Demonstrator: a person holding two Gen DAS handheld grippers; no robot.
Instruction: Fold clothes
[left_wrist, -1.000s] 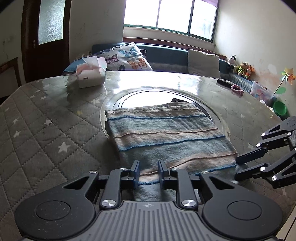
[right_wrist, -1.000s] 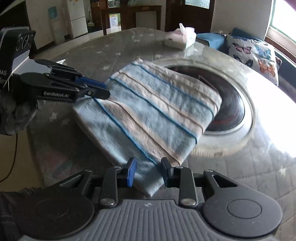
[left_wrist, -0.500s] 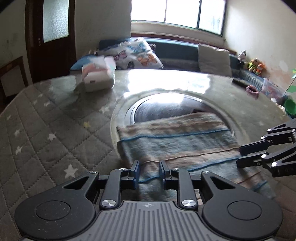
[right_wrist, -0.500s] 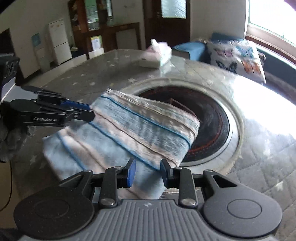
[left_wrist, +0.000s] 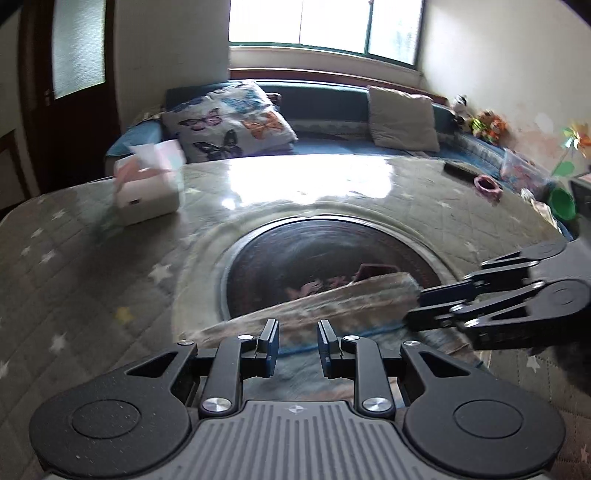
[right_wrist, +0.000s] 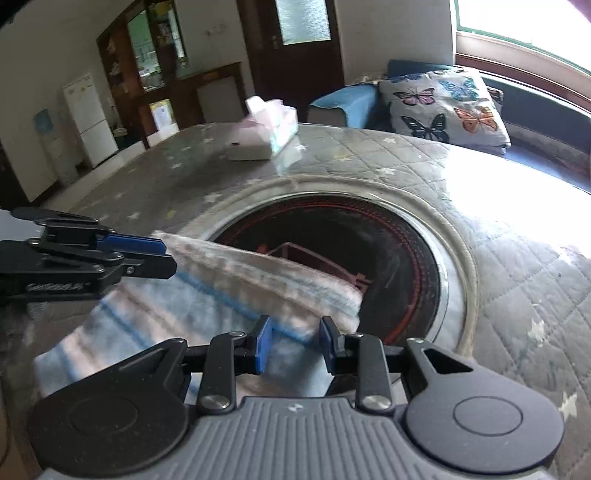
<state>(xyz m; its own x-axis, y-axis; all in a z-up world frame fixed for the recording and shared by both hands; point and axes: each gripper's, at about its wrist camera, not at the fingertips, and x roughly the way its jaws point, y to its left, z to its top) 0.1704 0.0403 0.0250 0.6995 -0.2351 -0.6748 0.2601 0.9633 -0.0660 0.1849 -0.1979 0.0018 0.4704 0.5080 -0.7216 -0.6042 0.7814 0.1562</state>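
Striped cloth (right_wrist: 236, 291), pale blue and pink with thin blue lines, lies folded on the quilted grey table cover (right_wrist: 424, 162), at the near edge of the dark round glass plate (right_wrist: 402, 254) in the middle of the table. Its far fold is lifted and hangs over the near part; the picture is blurred there.

The left gripper (left_wrist: 297, 345) has its jaws a little apart, with the cloth between them. Its blue pads (left_wrist: 271, 347) stand at each side of the fabric, but I cannot tell whether they press it. In the right wrist view this same gripper (right_wrist: 168, 256) comes in from the left, and its tips reach the raised corner of the cloth.

The right gripper (right_wrist: 295, 347) stands the same way: jaws slightly apart, cloth in the gap, and the grip not clear. In the left wrist view it (left_wrist: 415, 306) enters from the right, with its fingertips at the right end of the raised fold.

A tissue box (right_wrist: 266, 134) stands far back on the table, well apart from the cloth.
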